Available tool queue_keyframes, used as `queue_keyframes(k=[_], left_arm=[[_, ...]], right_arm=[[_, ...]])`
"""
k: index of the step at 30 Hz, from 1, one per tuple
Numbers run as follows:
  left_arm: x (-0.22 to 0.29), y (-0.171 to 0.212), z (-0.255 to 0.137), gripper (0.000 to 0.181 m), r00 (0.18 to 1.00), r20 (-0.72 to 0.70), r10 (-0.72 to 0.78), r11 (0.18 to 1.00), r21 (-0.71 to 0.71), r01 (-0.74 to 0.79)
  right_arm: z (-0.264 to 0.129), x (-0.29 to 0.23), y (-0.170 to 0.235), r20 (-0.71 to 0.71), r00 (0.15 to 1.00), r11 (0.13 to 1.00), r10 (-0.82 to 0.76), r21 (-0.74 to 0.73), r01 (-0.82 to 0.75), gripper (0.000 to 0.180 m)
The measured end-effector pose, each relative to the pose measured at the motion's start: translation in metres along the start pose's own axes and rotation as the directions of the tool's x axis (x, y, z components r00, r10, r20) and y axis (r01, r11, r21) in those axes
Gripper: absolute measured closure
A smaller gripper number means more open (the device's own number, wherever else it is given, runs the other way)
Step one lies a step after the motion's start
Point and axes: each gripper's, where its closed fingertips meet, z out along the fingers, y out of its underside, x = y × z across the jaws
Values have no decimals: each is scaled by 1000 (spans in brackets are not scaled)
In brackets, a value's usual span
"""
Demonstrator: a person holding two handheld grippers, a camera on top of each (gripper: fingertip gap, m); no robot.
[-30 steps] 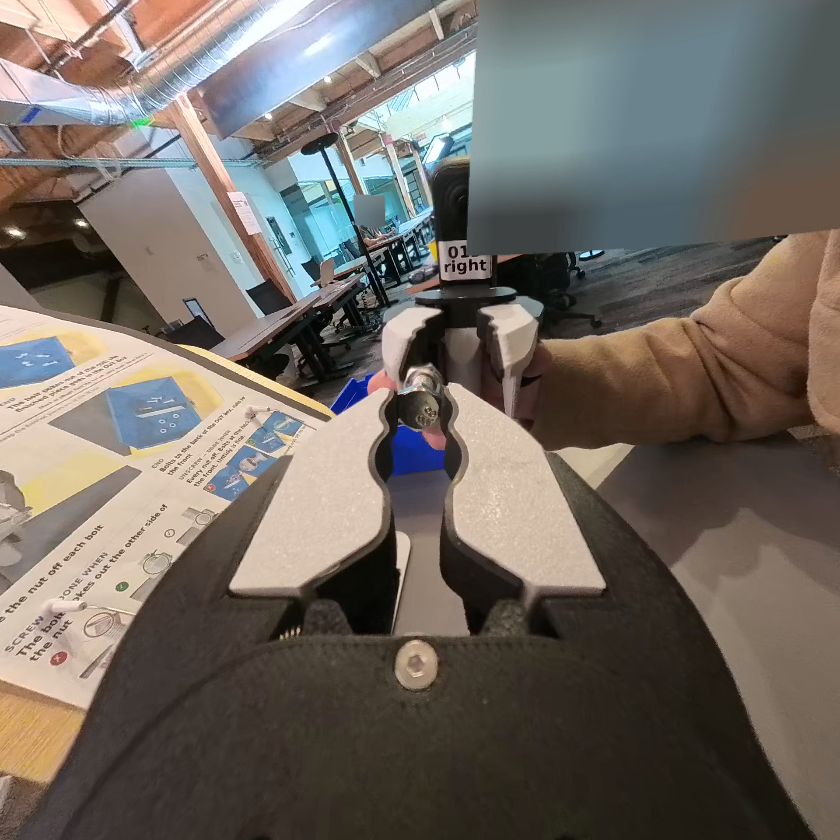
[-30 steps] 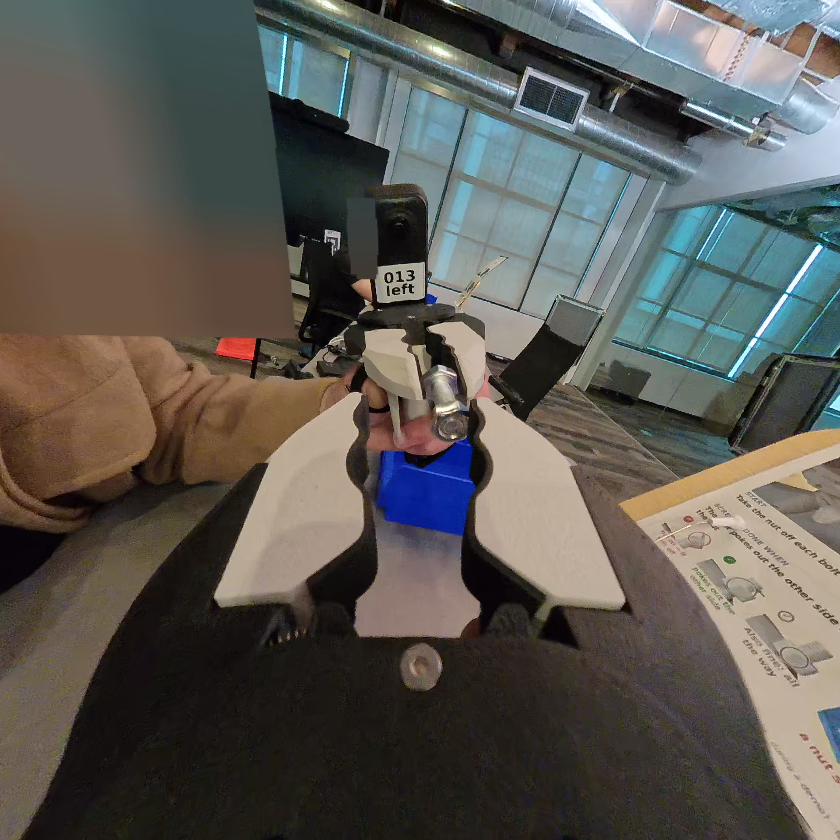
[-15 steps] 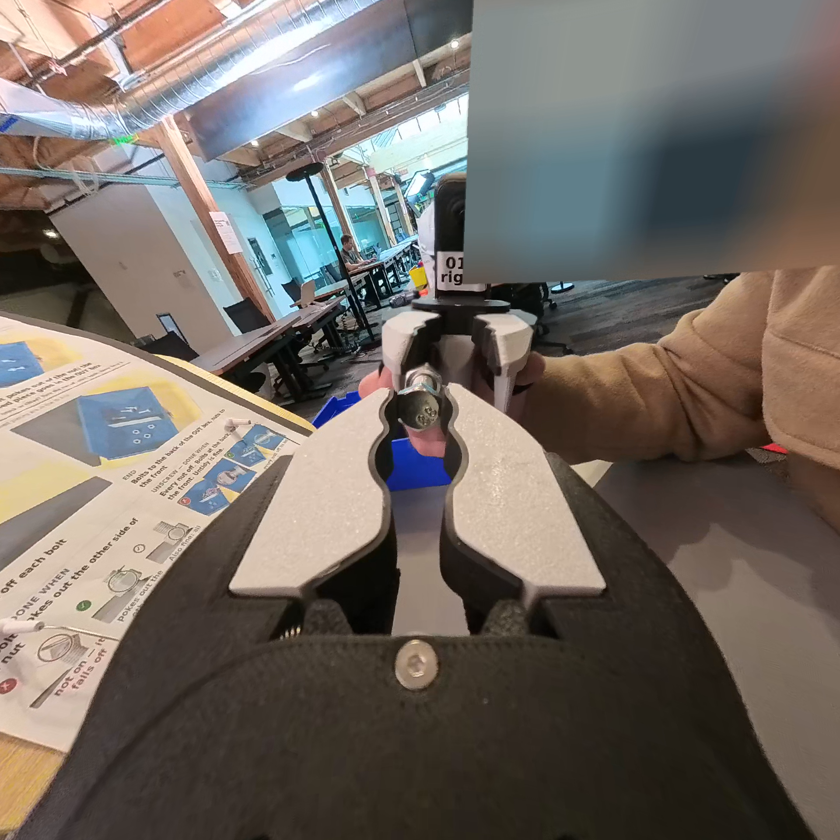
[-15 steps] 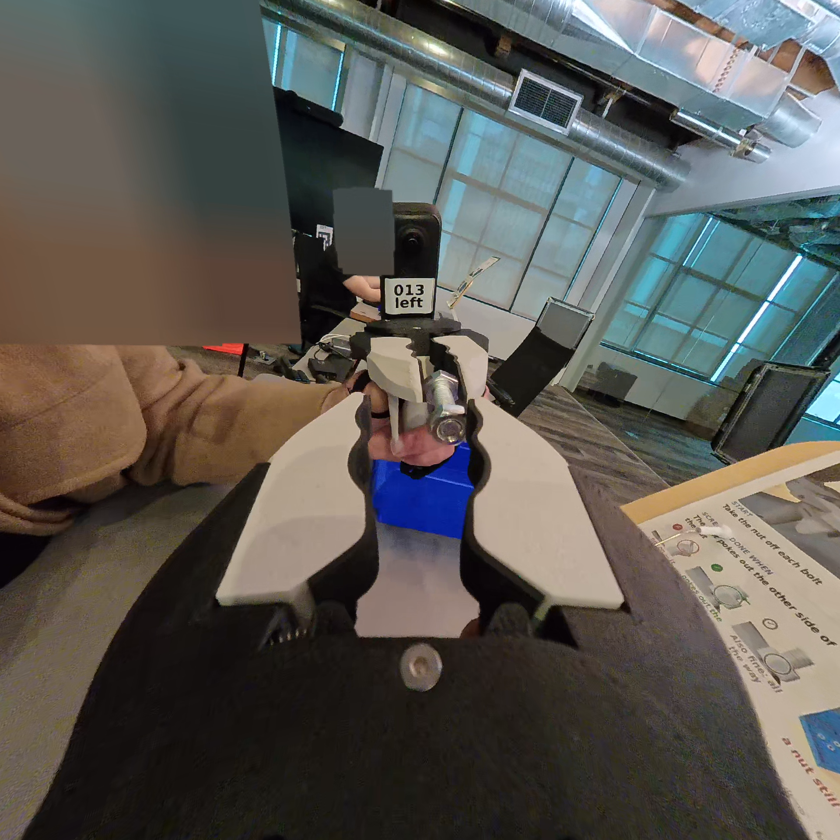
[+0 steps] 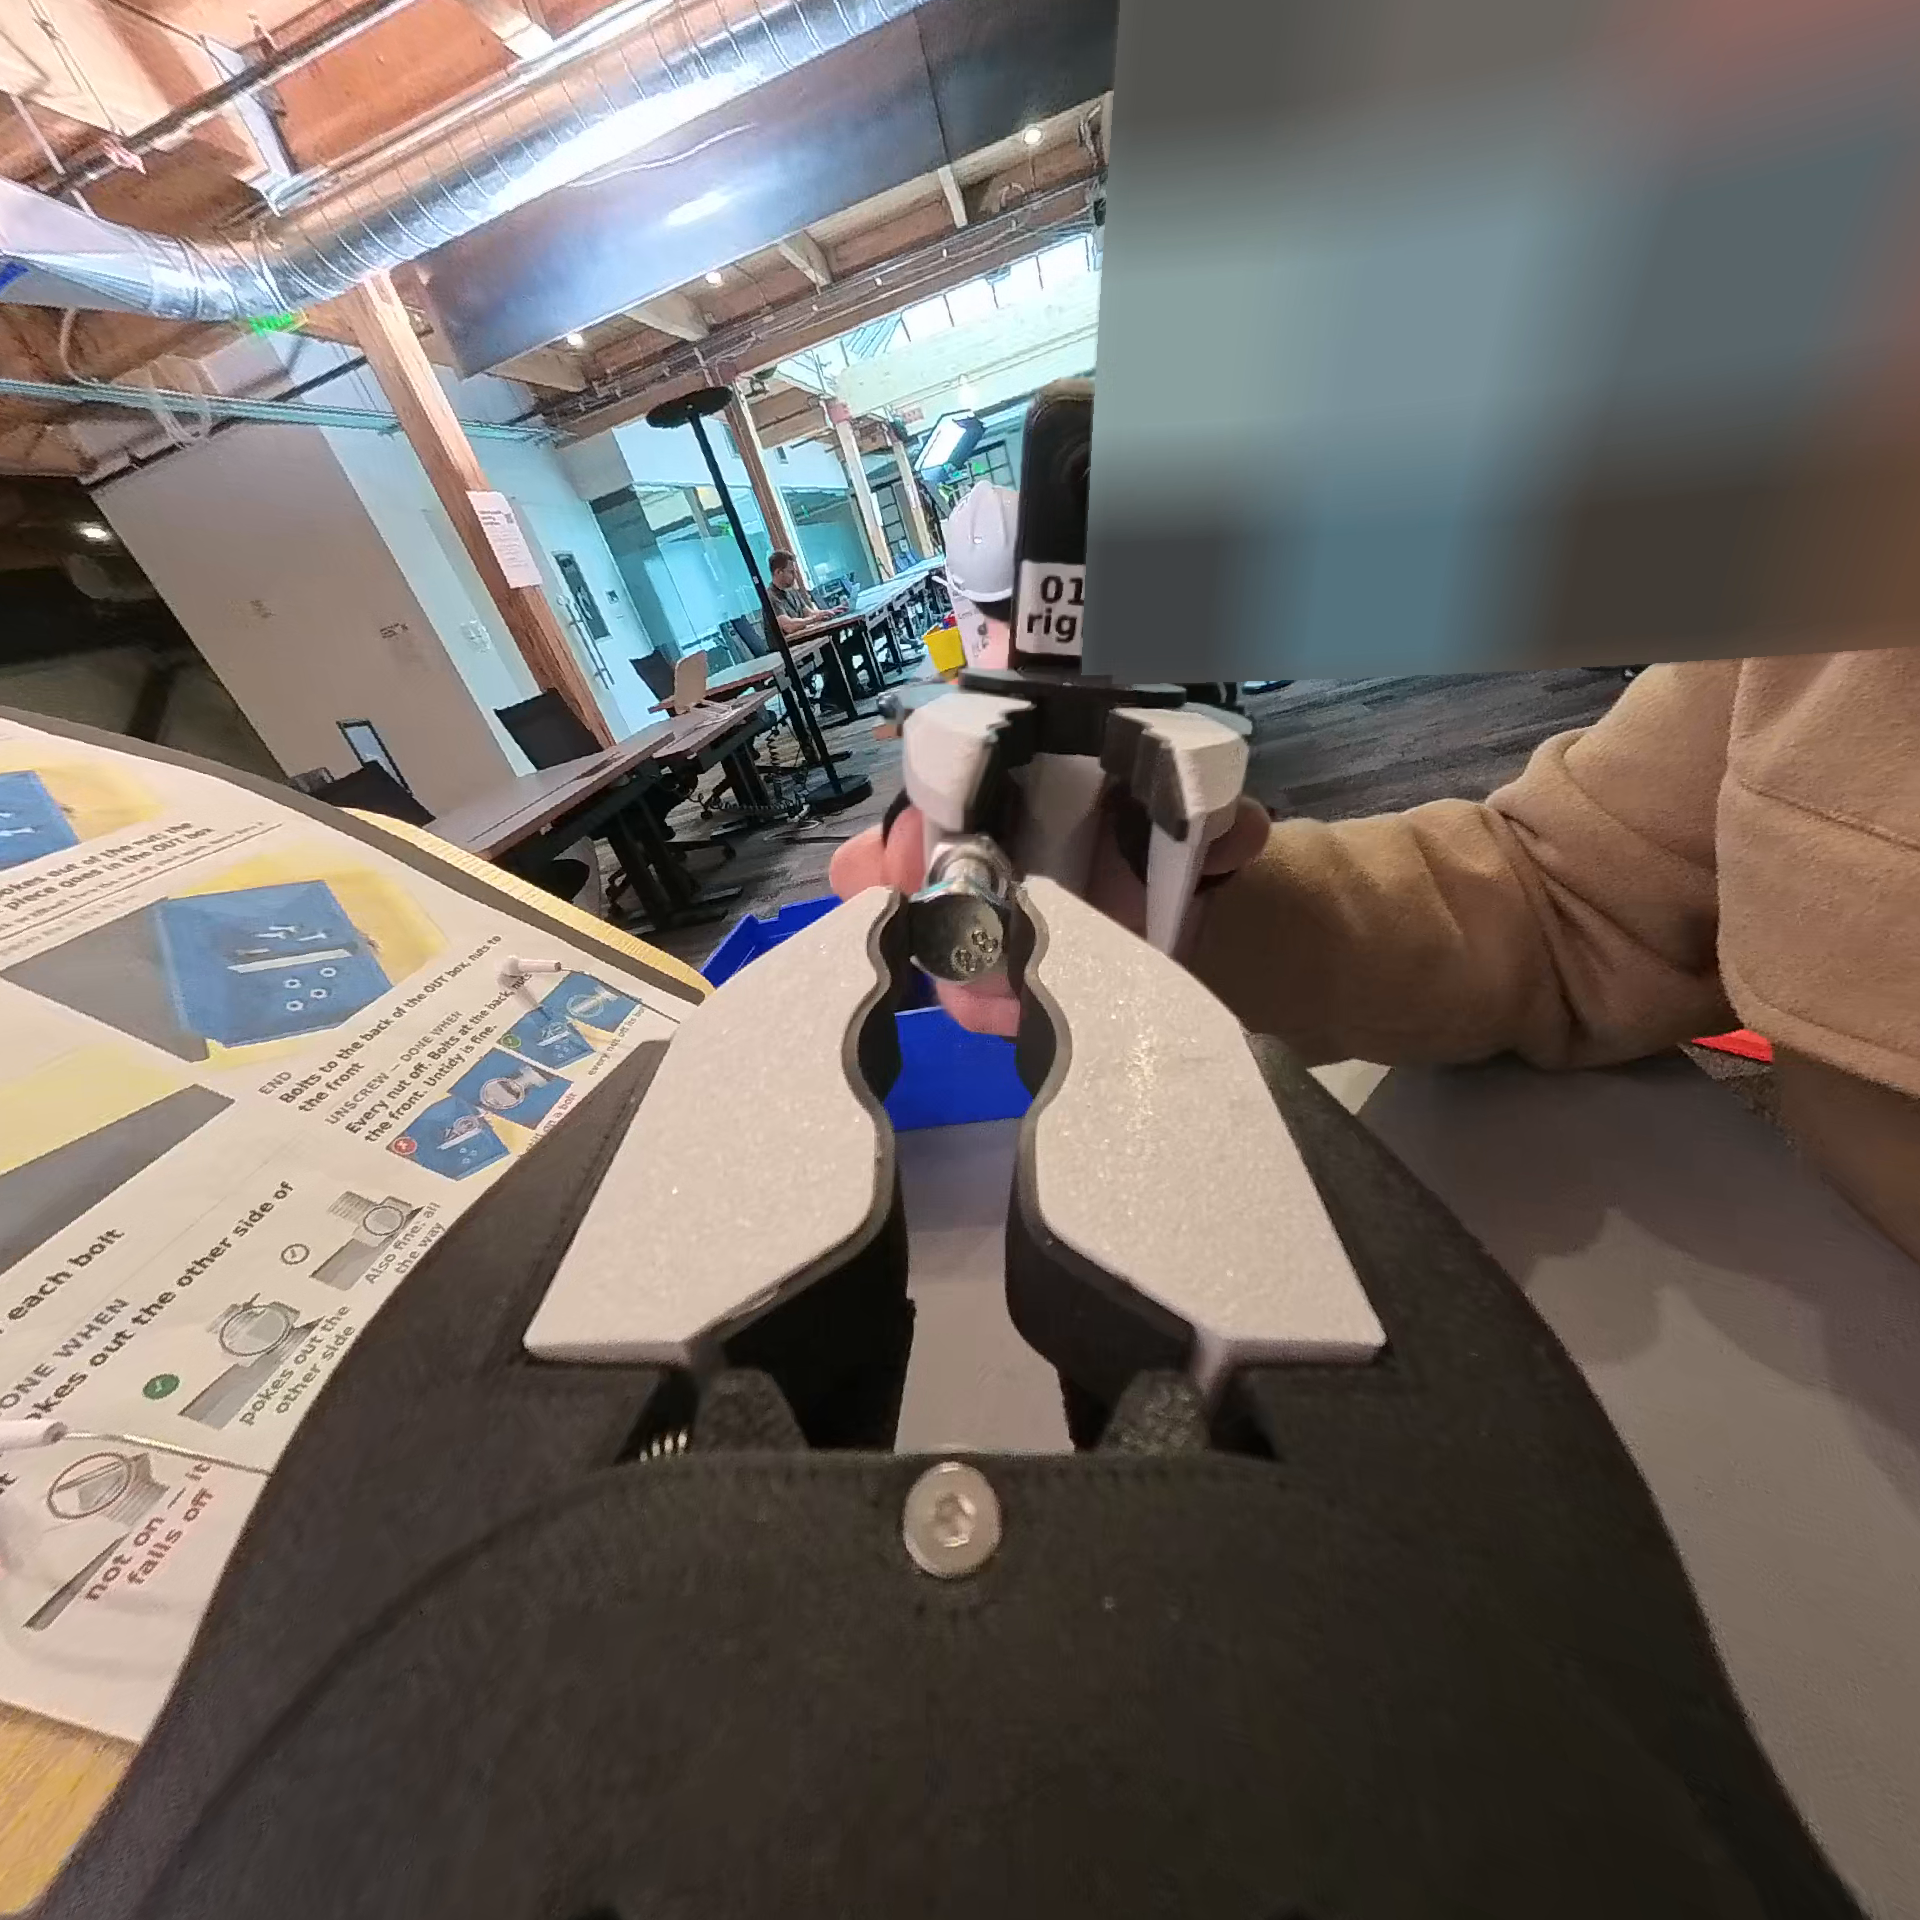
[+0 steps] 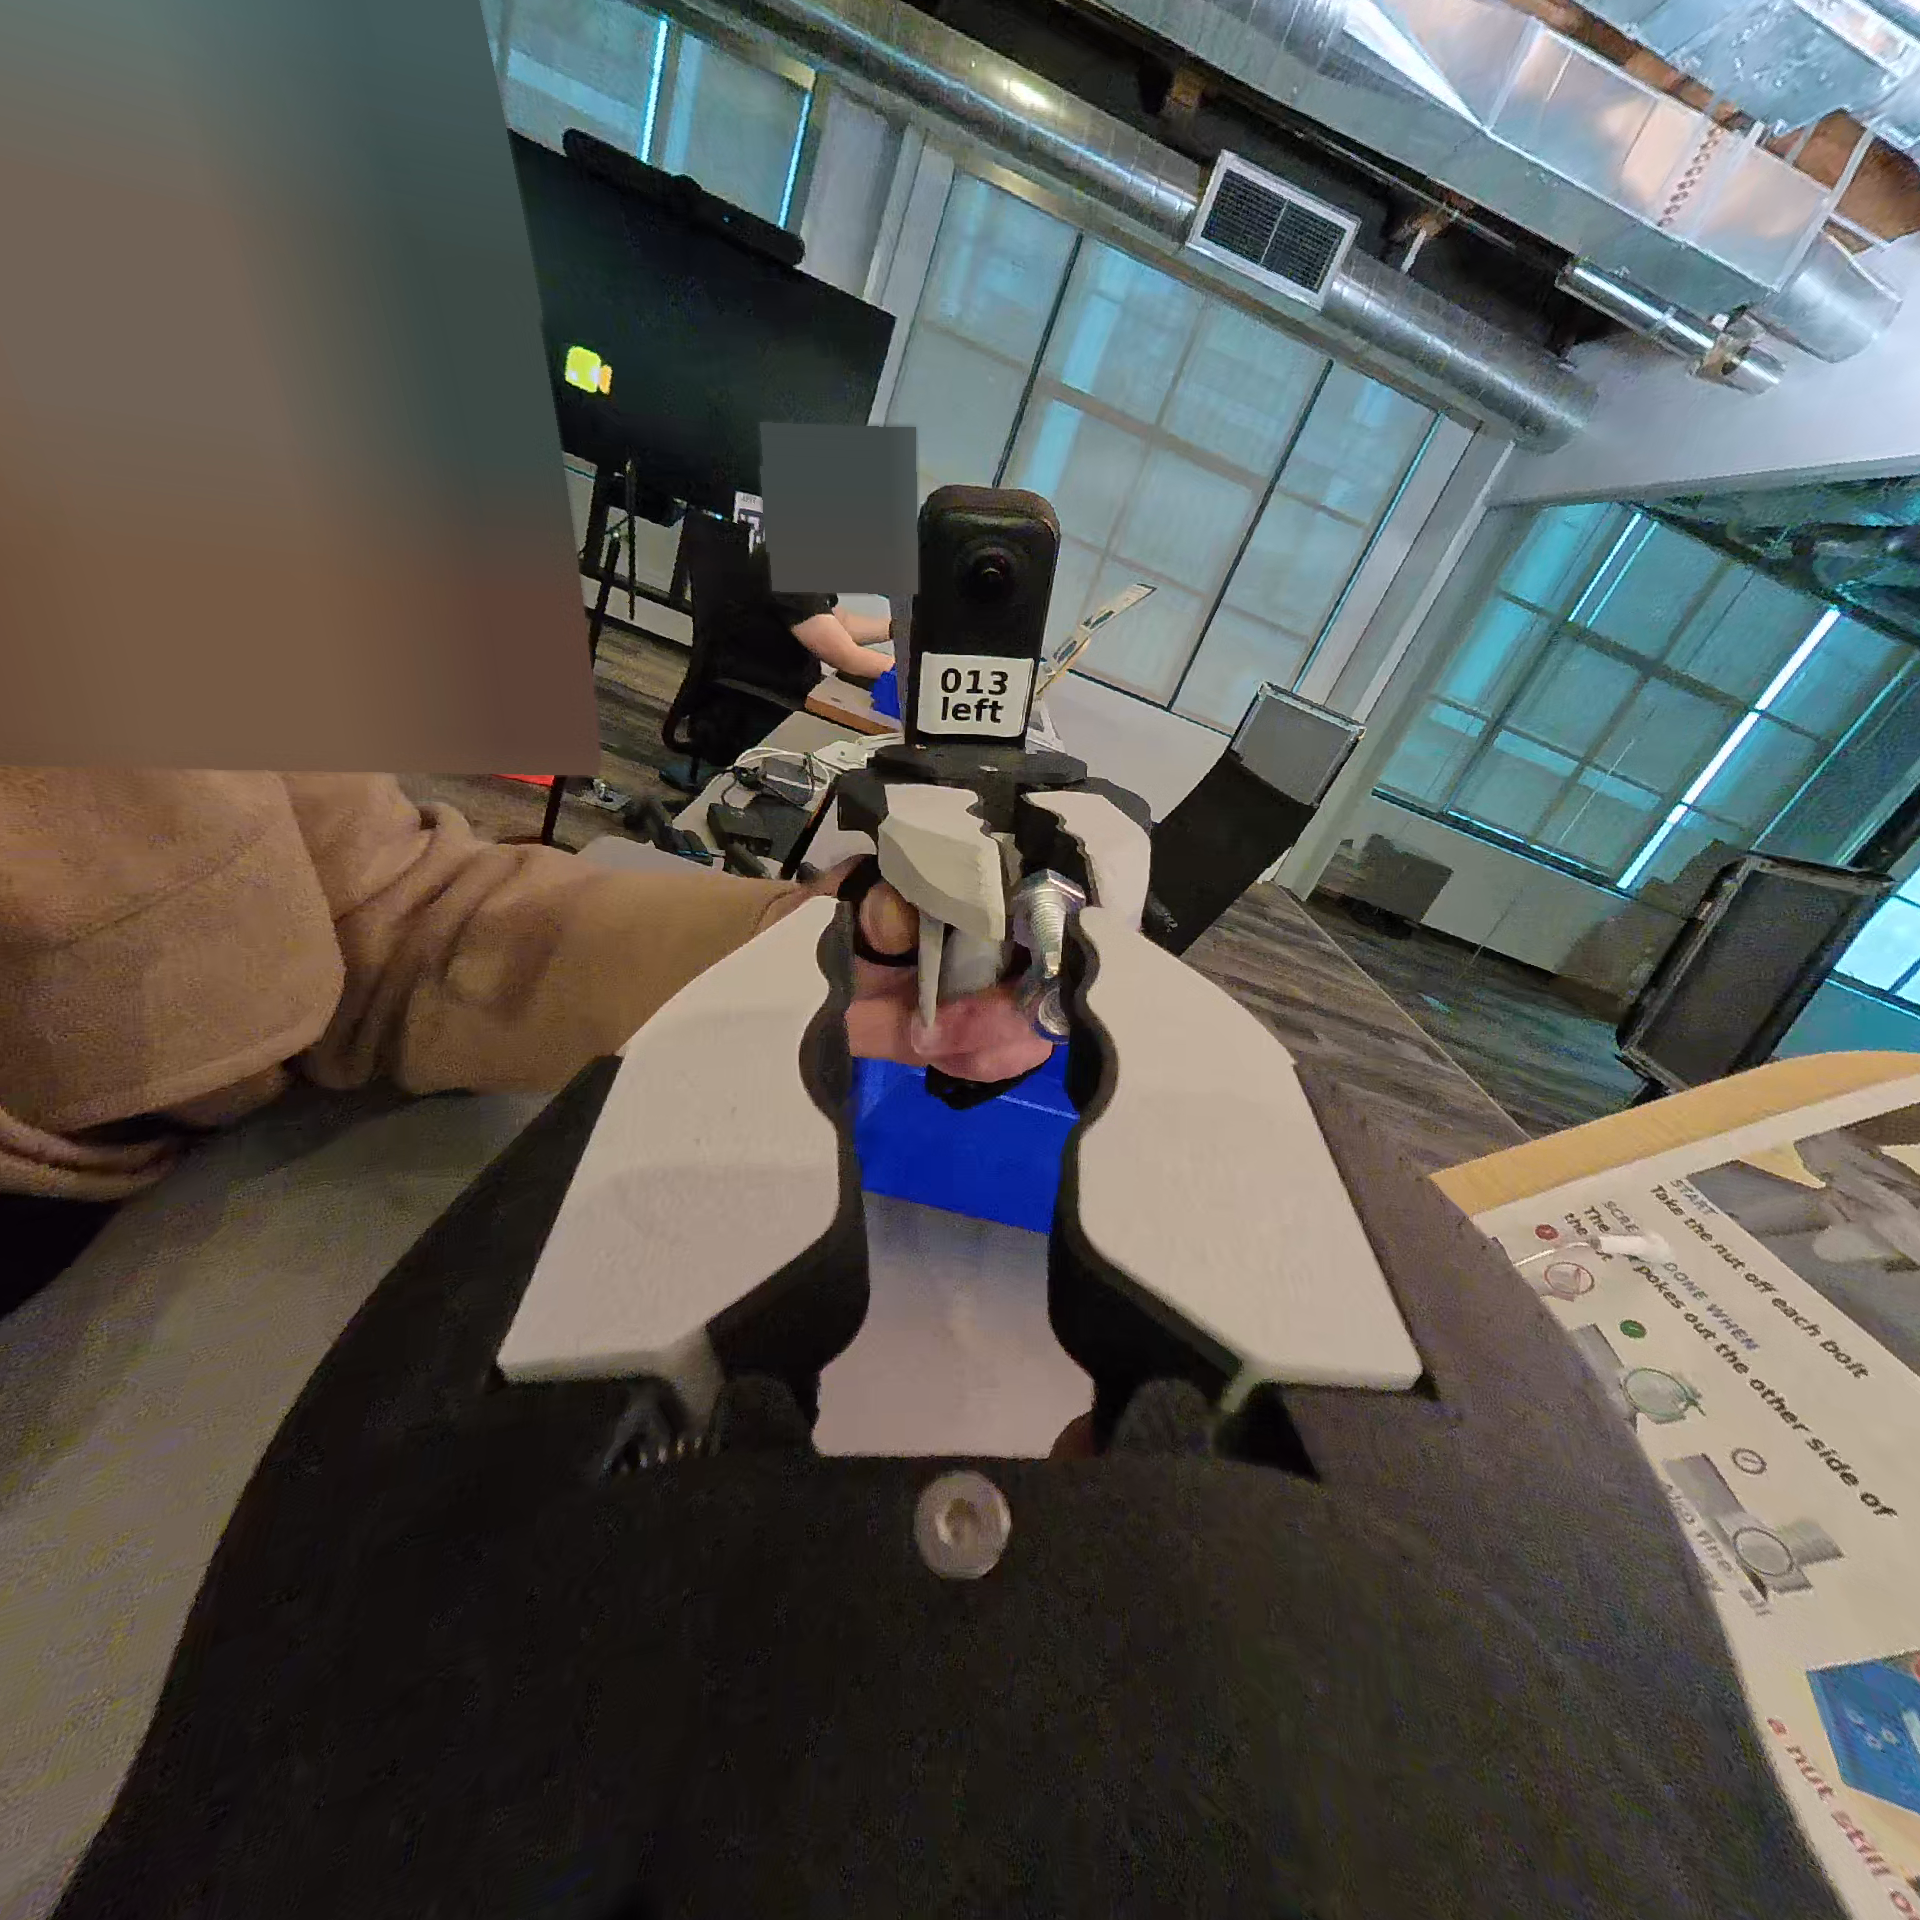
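Tools meeting tip to tip over a steel bolt, above a grey counter.

Left tool is clenched on the bolt by its head, stamped end facing the camera. Right tool stands released, its fingers apart, the bolt's threaded shank and nut against its right finger. Each tool carries a black camera with a white printed label. Behind and below sits a blue bin on the counter. An illustrated instruction sheet with printed text lies beside it. Tan sleeve reaches in.
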Motion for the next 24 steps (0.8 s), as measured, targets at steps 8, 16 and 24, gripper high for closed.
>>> queue_keyframes(k=[8, 16, 24], left_arm=[[1, -1, 0, 164, 1000, -7, -7, 1000, 13, 7], [-1, 0, -1, 164, 1000, -7, -16, 1000, 15, 16], [-1, 0, -1, 164, 1000, -5, -13, 1000, 13, 13]], right_arm=[[0, 10, 12, -43, 999, 999, 15, -50, -17, 140], [0, 2, -3, -29, 999, 1000, -23, -7, 23, 141], [1, 11, 13, -51, 999, 998, 10, -57, -13, 140]])
